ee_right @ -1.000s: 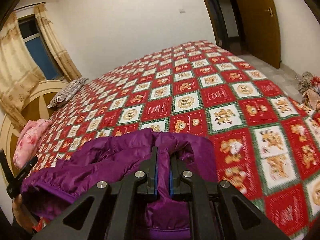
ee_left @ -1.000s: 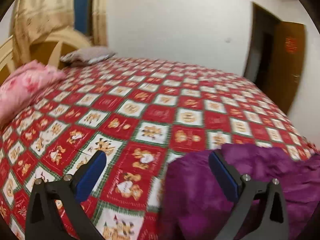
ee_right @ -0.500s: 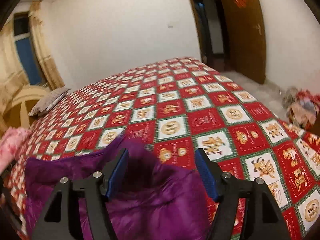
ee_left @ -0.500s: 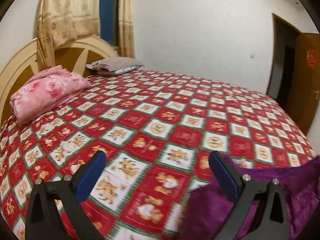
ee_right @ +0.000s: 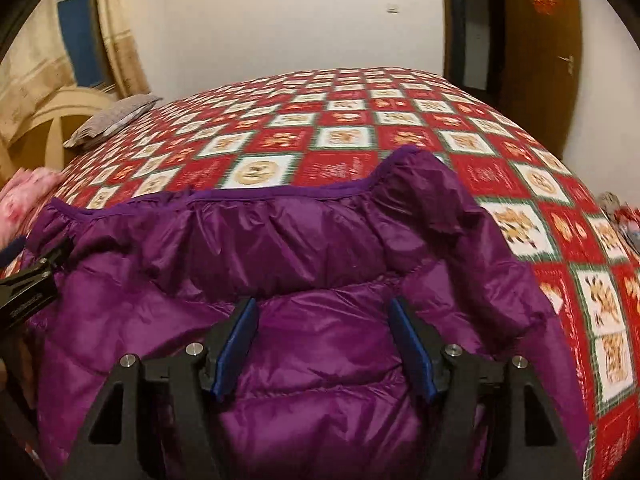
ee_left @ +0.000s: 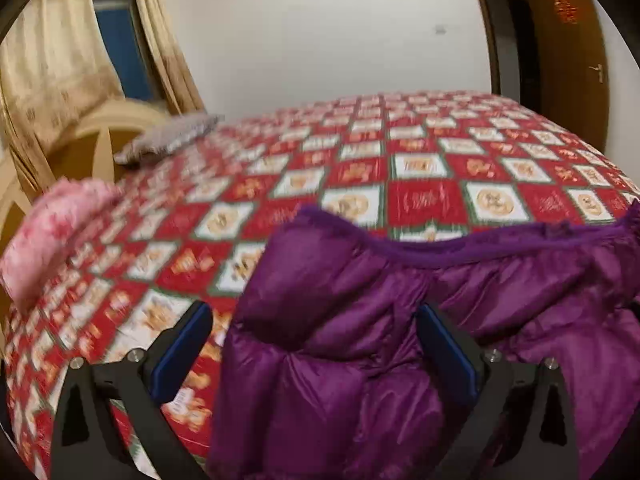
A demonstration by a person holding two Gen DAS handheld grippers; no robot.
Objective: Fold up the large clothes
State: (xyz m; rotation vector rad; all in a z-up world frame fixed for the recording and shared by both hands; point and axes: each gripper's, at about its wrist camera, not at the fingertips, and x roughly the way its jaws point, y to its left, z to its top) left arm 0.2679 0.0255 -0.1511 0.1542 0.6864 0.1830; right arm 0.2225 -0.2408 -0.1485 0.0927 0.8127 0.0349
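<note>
A purple padded jacket [ee_right: 304, 264] lies spread on the near part of the bed, its hem edge running across the far side. It also shows in the left wrist view [ee_left: 400, 308]. My right gripper [ee_right: 324, 340] is open, hovering over the jacket's middle with nothing between its jaws. My left gripper [ee_left: 316, 344] is open over the jacket's left edge, one finger [ee_left: 180, 352] above the bedspread, the other above the fabric. The left gripper's body shows at the left edge of the right wrist view [ee_right: 28, 284].
The bed has a red, white and green patchwork bedspread [ee_left: 416, 168]. A folded pink blanket [ee_left: 52, 228] and a grey pillow [ee_left: 168, 140] lie near the wooden headboard [ee_left: 80, 148]. A brown door [ee_right: 536, 40] stands at the right. Clothes lie on the floor at the far right [ee_right: 620, 216].
My right gripper opened and let go of the jacket, which now lies spread out. My left gripper stayed open and swung right, over the jacket's left edge.
</note>
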